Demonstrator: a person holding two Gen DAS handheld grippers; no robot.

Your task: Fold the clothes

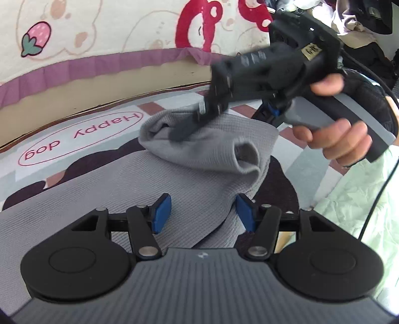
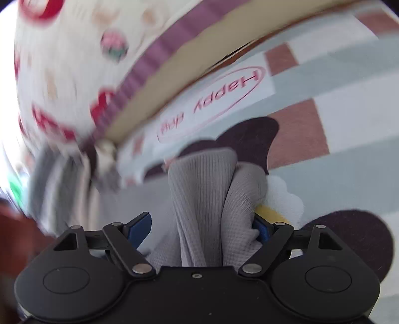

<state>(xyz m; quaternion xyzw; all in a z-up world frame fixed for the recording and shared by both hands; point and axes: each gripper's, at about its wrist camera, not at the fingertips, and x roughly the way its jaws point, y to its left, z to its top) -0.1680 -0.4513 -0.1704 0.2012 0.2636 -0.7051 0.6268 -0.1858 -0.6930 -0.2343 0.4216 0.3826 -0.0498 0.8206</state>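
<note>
A grey waffle-knit garment lies spread on the mat, and one part is bunched up into a raised fold. My left gripper hovers low over the flat cloth, open, its blue pads holding nothing. A hand holds my right gripper, blurred, with its tips at the top of the bunched fold. In the right wrist view that gripper stands wide open. The grey fold rises between its fingers and touches only the right pad.
The garment rests on a play mat printed "Happy dog", with dark and pink patches. Behind it runs a bed edge with a cream cartoon-print cover and purple trim. Pale green cloth lies at the right, and dark clothes are piled far right.
</note>
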